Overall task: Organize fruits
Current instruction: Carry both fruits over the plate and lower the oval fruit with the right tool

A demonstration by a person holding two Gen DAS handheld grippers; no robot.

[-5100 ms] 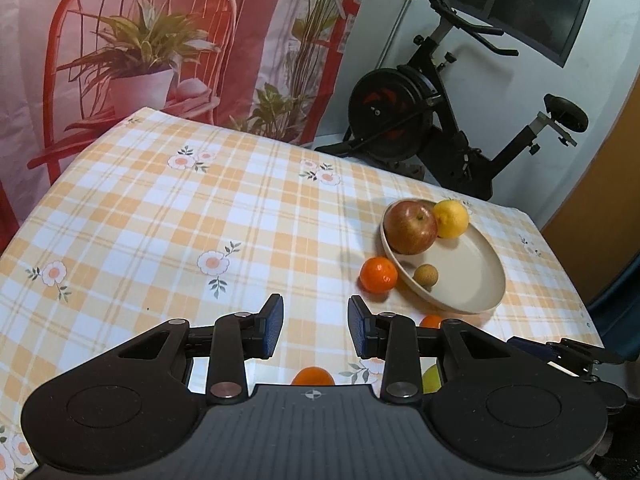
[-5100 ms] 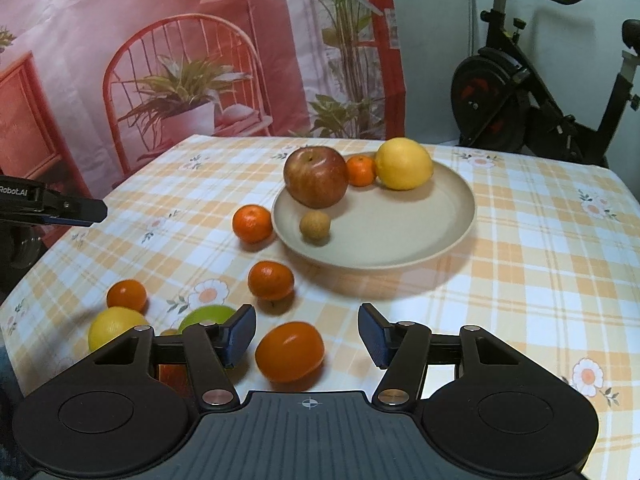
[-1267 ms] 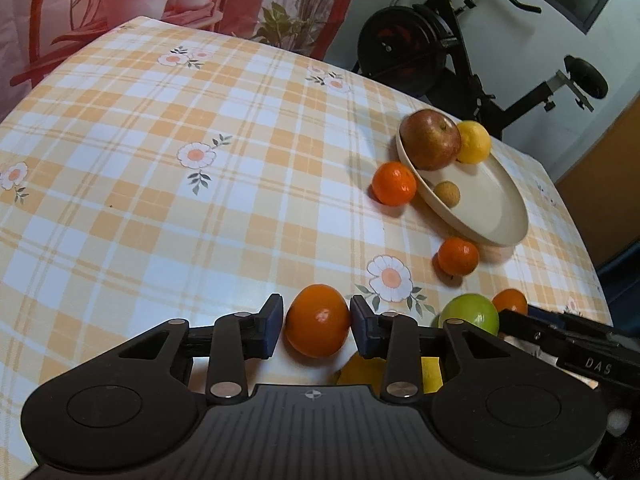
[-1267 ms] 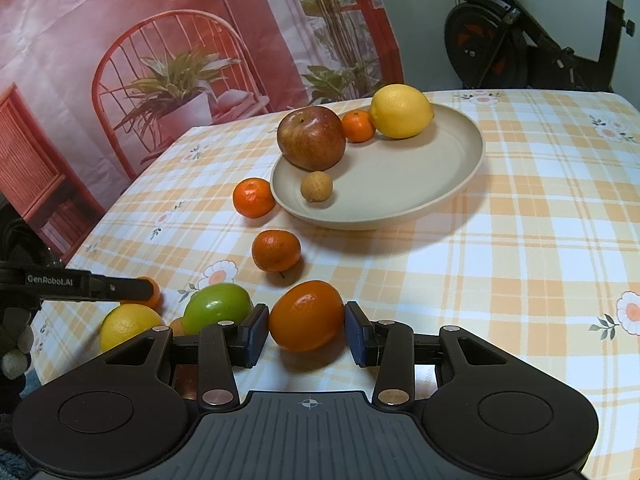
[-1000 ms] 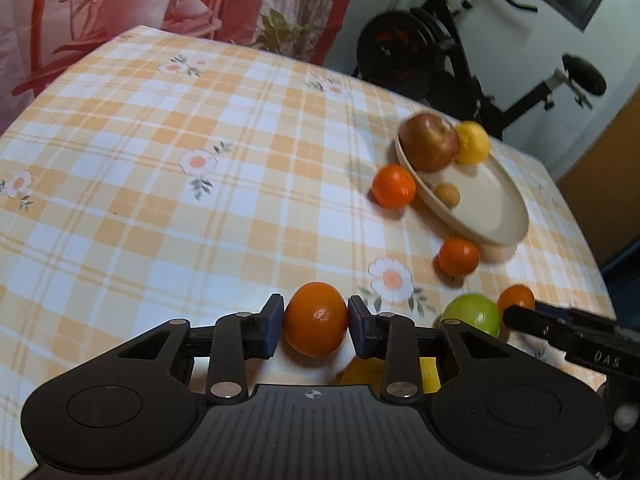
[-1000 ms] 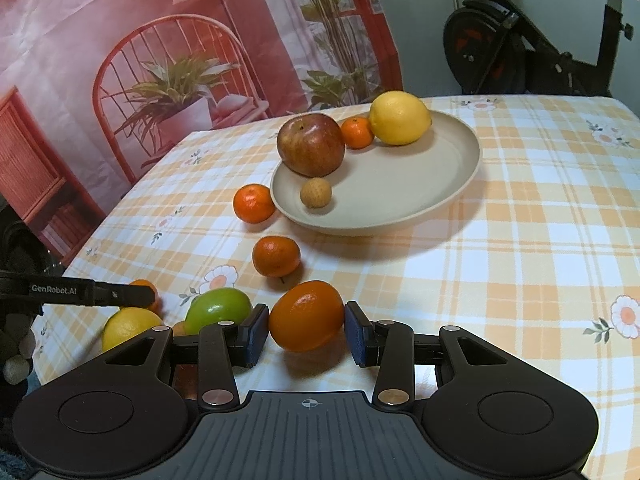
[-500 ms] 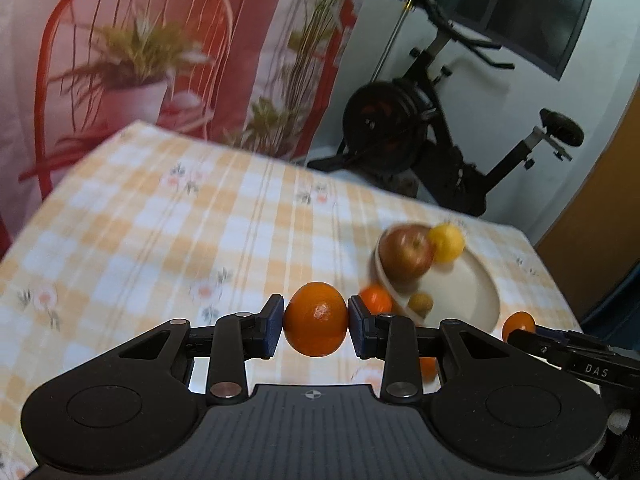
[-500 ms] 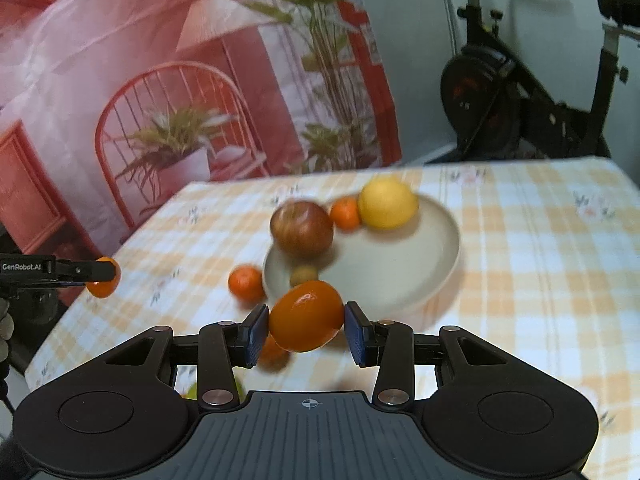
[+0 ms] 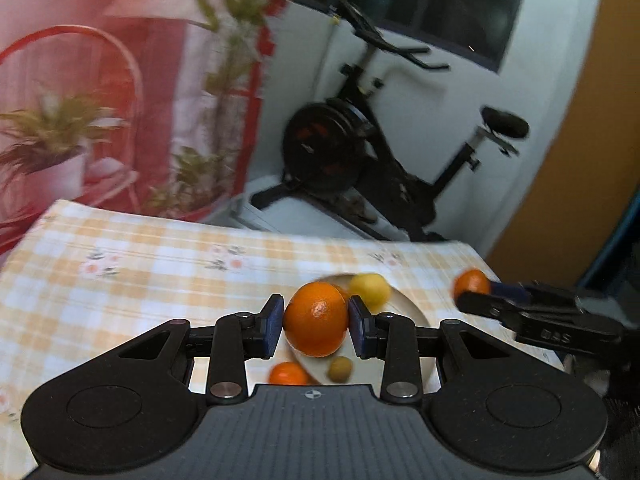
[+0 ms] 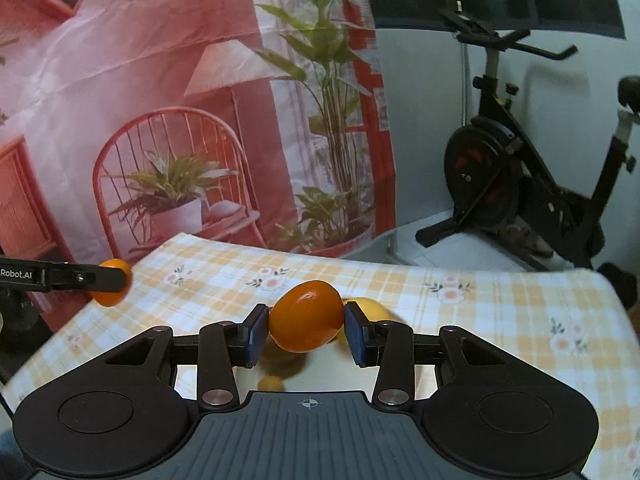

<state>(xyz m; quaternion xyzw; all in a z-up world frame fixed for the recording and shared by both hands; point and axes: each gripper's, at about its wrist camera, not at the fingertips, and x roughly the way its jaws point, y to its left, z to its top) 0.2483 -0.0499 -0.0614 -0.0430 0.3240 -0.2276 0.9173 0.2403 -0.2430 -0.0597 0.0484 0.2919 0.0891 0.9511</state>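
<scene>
My left gripper [image 9: 316, 320] is shut on a round orange [image 9: 316, 318] and holds it in the air above the beige plate [image 9: 412, 308]. On the plate I see a yellow lemon [image 9: 370, 286] and a small brown fruit [image 9: 340, 369]; a tangerine [image 9: 288, 374] lies beside its rim. My right gripper [image 10: 303, 334] is shut on an oval orange [image 10: 306, 316], lifted over the same plate [image 10: 340, 368], with the lemon [image 10: 368, 308] behind it. Each gripper shows in the other's view, at the right [image 9: 474, 288] and at the left [image 10: 112, 280]. The apple is hidden.
The table [image 10: 480, 320] has an orange-checked floral cloth. A black exercise bike [image 10: 520, 184] stands beyond the far edge by a white wall. A red printed backdrop [image 10: 160, 120] with a chair and plants hangs at the back left.
Both grippers have risen higher with their oranges and tilted up, so the plate has dropped low in both views. The loose fruit near the table's front has gone out of view.
</scene>
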